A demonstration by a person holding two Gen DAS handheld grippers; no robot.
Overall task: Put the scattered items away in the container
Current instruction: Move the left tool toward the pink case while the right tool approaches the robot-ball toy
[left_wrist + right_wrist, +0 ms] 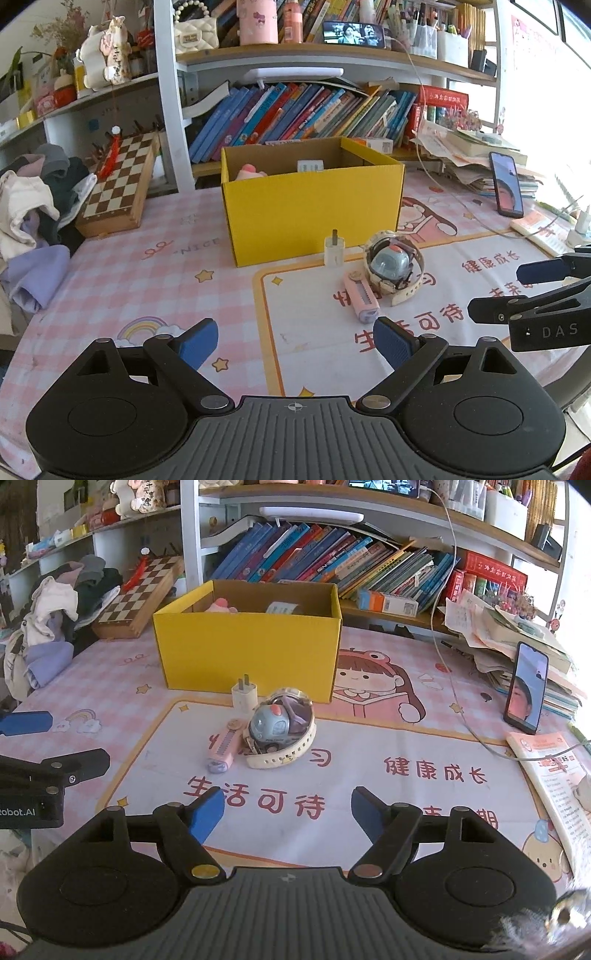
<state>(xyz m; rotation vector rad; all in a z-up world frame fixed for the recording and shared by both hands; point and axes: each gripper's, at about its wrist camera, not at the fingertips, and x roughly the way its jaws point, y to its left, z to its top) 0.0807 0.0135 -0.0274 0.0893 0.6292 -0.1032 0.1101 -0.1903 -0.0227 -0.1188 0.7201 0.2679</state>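
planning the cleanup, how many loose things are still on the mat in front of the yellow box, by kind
white plug charger: 1
pink utility knife: 1
blue-grey toy car: 1
cream watch strap coiled around the car: 1
total: 4
All sit close together just in front of the yellow box; both grippers are empty.

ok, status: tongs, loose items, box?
Left tongs and right tongs open, empty. Charger, toy car, strap, pink cutter on mat before yellow box. Path clear.
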